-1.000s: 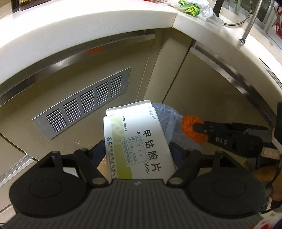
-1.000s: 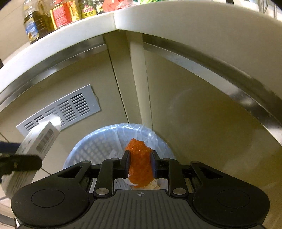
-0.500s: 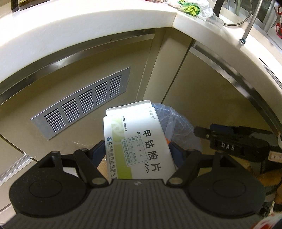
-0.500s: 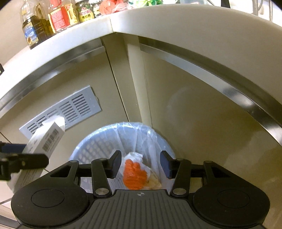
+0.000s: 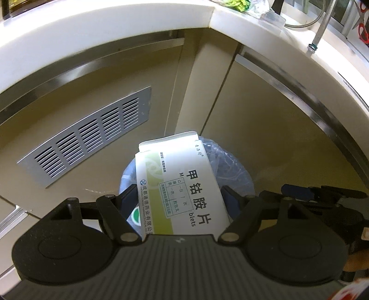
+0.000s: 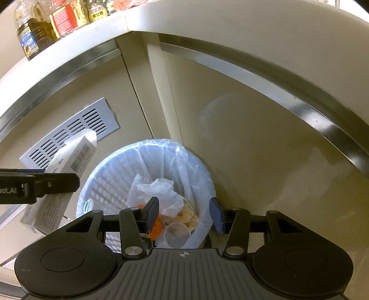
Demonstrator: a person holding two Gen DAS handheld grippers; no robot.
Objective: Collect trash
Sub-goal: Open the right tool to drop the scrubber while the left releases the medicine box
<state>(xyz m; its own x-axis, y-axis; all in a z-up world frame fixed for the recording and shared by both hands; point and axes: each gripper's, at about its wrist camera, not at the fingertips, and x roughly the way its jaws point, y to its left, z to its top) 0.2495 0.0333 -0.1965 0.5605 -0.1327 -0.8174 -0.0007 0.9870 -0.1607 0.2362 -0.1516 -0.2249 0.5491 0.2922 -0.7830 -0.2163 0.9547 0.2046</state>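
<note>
My left gripper (image 5: 178, 192) is shut on a white and green medicine box (image 5: 182, 187), tilted up over the near rim of the bin. The round blue basket bin (image 6: 110, 175) has a clear liner and stands on the floor in the cabinet corner. My right gripper (image 6: 184, 210) hangs open above the bin with nothing between its pads. An orange scrap (image 6: 156, 228) lies inside among crumpled white paper (image 6: 161, 189) and a clear cup (image 6: 177, 235). In the right wrist view the box (image 6: 71, 161) and a left finger (image 6: 55, 182) show at the left.
Beige cabinet doors meet in a corner behind the bin, under a white countertop (image 5: 115, 27). A metal vent grille (image 5: 87, 140) is set in the left door. Bottles (image 6: 55, 20) stand on the counter above.
My right gripper opened and the orange scrap fell from it into the bin. The left gripper carried the box closer over the bin, and the right gripper drew back toward the right.
</note>
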